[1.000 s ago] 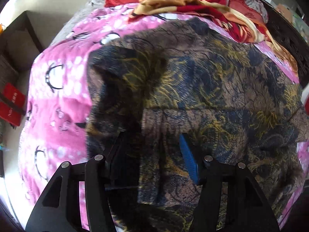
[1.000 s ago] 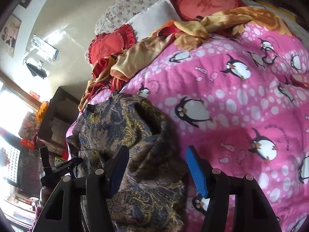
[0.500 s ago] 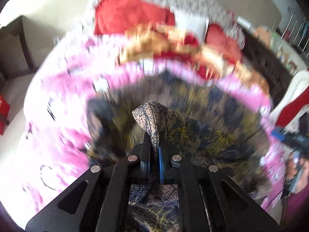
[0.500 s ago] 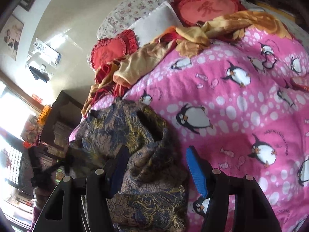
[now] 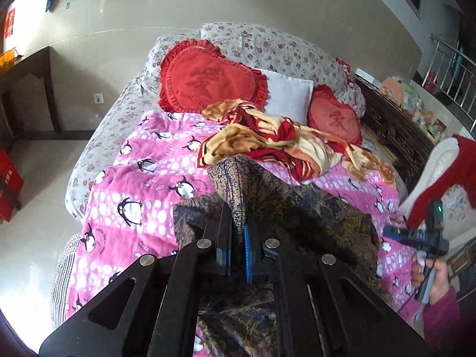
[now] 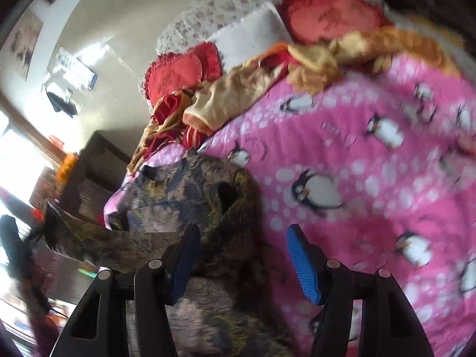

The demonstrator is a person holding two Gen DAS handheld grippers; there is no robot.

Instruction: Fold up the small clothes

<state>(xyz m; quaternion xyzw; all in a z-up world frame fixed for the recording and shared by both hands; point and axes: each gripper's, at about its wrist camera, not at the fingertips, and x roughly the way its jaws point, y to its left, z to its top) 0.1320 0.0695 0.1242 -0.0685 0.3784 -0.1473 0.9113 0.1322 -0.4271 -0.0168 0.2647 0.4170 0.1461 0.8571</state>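
Observation:
A dark garment (image 5: pixel 297 208) with a blue, brown and yellow paisley print lies on the pink penguin blanket (image 5: pixel 142 184). My left gripper (image 5: pixel 237 238) is shut on a fold of it, and a peak of cloth stands up between the blue pads. In the right wrist view the same garment (image 6: pixel 193 196) is drawn up toward the left edge in a stretched flap. My right gripper (image 6: pixel 242 255) stands open over the garment's edge, its pads pressing nothing. In the left wrist view the right gripper (image 5: pixel 416 236) appears at the right, held by a hand (image 5: pixel 431 279).
A crumpled yellow and red cloth (image 5: pixel 267 136) lies beyond the garment. Red heart cushions (image 5: pixel 208 80) and a white pillow (image 5: pixel 288 95) sit at the bed's head. A dark wooden table (image 5: pixel 26 68) stands at the left, carved dark furniture (image 5: pixel 395 136) at the right.
My left gripper shut on a fold of the dark garment and rose, lifting the cloth off the blanket. The right gripper stayed open in place.

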